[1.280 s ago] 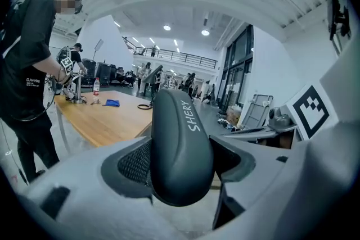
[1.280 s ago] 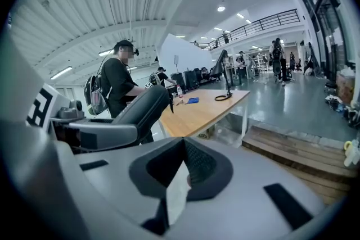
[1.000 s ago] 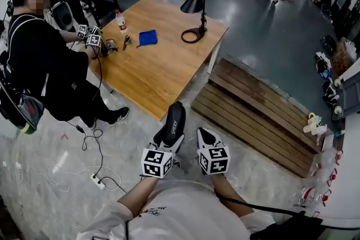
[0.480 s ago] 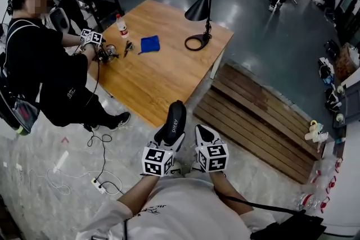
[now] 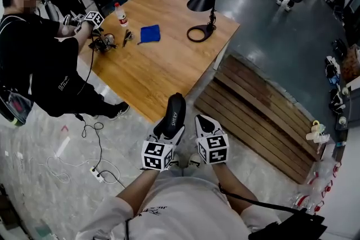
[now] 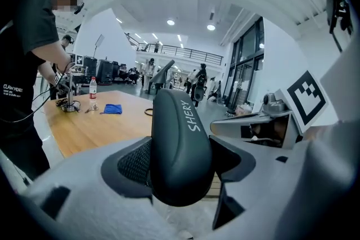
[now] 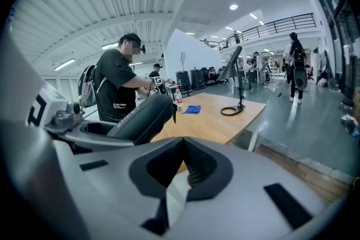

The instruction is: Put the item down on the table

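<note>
A: The left gripper [image 6: 179,166] is clenched on the dark case [image 5: 172,115], low on its body. Most of the case stands out past the jaws. The right gripper [image 7: 181,168] is closed on nothing, just beside it.

B: So where's the risk?

A: Leverage, I'd say. With a smooth, rounded shell held near one end, a jolt could make it pivot or slide out of the pads. And the table [image 5: 163,64] is well apart from the case, across bare floor.

B: Anything in the way?

A: Cables [image 5: 93,146] lie on the floor to the left and a slatted platform [image 5: 259,115] sits beside the table on the right – either could catch a foot. Another person [image 5: 39,59] is working at the far left corner, near a bottle [image 5: 120,15] and a blue cloth [image 5: 149,34]. The near edge looks the safer spot.

B: What can't you make out?

A: In the head view the marker cubes cover the jaws, so how much pad bears on the case is a guess. In the left gripper view the case's bottom end is hidden behind the gripper body. The small things by the other person's hands are too tiny to name – and the wearer's feet are out of sight
</note>
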A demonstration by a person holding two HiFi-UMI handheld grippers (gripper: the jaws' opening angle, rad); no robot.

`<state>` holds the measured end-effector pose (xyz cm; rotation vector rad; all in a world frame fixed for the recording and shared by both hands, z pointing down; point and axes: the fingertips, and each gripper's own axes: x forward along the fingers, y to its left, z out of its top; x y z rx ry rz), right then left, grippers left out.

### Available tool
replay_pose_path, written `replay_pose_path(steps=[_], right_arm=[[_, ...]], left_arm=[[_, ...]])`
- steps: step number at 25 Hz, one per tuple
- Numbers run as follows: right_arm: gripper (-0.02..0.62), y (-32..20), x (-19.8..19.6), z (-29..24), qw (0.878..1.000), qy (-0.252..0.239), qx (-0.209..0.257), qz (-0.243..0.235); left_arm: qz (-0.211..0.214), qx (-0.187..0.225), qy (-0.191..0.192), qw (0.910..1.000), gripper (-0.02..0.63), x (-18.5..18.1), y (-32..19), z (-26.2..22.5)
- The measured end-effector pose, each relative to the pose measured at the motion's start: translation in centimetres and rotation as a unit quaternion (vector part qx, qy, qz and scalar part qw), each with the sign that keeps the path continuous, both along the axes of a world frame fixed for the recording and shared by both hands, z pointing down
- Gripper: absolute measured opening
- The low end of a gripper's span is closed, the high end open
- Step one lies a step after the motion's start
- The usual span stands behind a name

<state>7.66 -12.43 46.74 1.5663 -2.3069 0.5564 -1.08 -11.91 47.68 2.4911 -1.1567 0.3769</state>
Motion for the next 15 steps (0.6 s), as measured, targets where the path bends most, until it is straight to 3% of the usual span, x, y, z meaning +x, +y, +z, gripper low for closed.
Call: replay_pose_path(steps=[8,15], right_arm=[[0.005,-8.8,0.7,4.1,1.000,0.006,-0.015,0.007],[0.005,-14.9,-2.1,8.8,1.000,0.004,-0.019,-0.015]], left_arm=[[-0.038,-0.013,-0.027,0.9988,0.327,-0.7,-7.5,4.3],[-0.066,-0.039,-0.066,0.9949,0.327,-2.2,-13.7,10.1]])
